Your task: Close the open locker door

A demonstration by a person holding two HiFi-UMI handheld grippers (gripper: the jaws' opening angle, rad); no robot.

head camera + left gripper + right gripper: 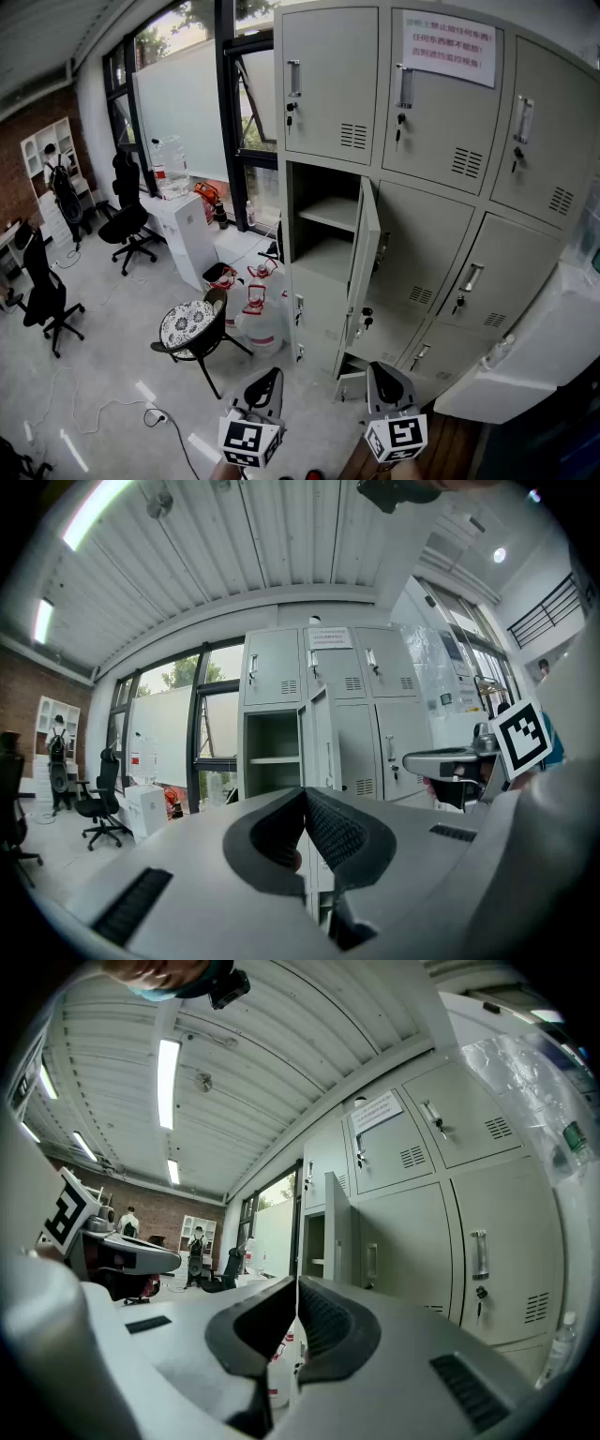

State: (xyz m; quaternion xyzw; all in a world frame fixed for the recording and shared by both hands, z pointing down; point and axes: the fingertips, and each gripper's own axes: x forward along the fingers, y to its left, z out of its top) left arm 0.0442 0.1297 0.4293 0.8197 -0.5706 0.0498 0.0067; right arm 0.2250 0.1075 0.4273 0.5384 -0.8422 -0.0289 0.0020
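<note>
A grey bank of lockers (441, 141) fills the upper right of the head view. One door (362, 267) in the middle row stands ajar, swung out from its left column. It shows the empty compartment with a shelf (323, 234). Both grippers are low in that view, well short of the lockers. My left gripper (272, 375) is shut with nothing in it, and so is my right gripper (380, 370). The left gripper view shows the shut jaws (305, 794) aimed at the open compartment (272, 752). In the right gripper view the jaws (297, 1283) are shut, with the door's edge (336, 1232) ahead.
A small round patterned table (190, 325) and large water bottles (258, 314) stand left of the lockers. A white cabinet (187, 234) and office chairs (127, 220) lie further left. A white appliance (534, 356) juts out at the right. A cable (155, 412) crosses the floor.
</note>
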